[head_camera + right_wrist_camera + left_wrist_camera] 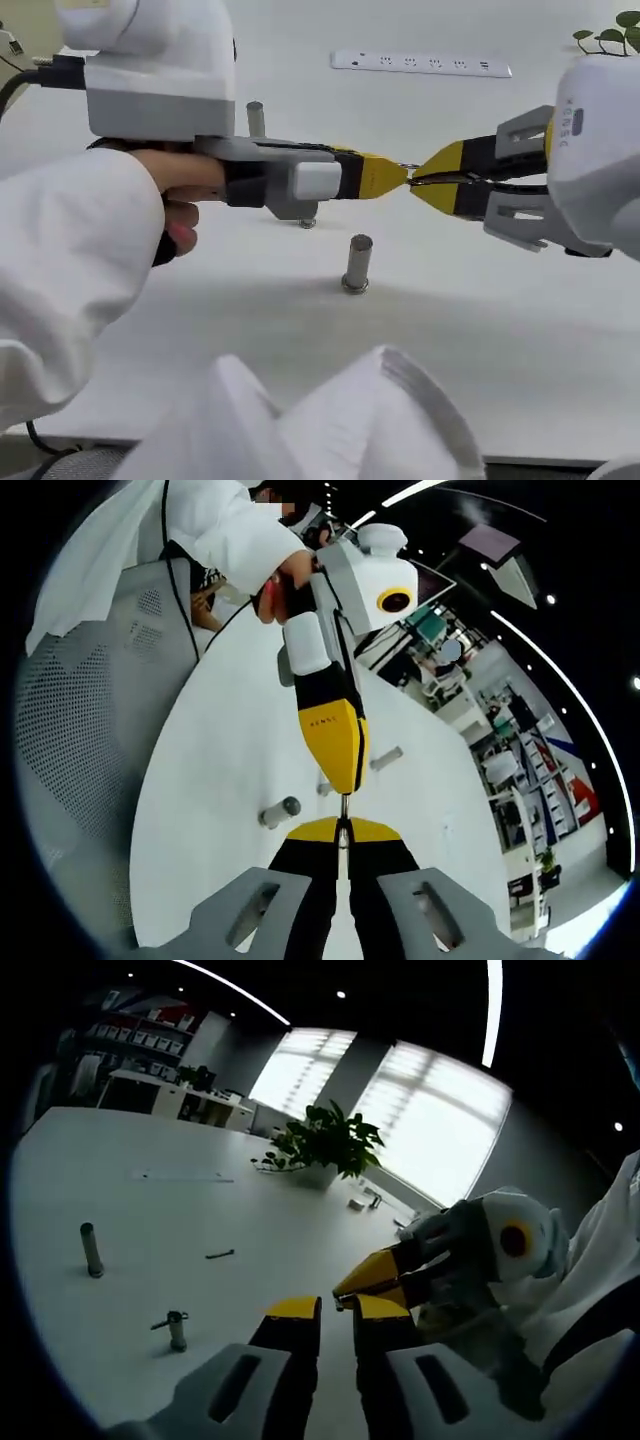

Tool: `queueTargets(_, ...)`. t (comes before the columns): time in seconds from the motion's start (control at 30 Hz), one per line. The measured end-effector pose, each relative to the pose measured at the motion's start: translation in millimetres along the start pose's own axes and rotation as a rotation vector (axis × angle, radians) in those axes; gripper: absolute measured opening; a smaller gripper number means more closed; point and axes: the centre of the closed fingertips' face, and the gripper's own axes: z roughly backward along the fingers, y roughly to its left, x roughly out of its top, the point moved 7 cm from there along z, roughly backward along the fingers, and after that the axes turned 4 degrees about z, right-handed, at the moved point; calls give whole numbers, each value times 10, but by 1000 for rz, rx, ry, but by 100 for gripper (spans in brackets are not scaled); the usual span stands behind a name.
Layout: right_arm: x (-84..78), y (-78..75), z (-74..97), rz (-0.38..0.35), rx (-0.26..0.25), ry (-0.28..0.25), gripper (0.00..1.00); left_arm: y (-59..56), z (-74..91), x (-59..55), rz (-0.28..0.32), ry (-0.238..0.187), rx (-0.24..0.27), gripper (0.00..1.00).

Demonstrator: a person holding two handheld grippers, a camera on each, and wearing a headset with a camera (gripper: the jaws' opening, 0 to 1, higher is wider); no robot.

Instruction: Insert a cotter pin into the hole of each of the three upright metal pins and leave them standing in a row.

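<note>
Left gripper and right gripper, tips facing, both pinch thin silvery cotter pin above table.

A broad white desk is seen, with a white power strip laid near its far edge. A leafy potted plant is set at the desk's end, before large bright windows. The dark ceiling is crossed by thin light strips. Shelves are lined along a far wall.
</note>
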Motion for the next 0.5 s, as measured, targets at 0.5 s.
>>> queueTargets(0.5,62,-32,-1,19,-7,-4,0,20,-38,-1,-26,9,-8,1)
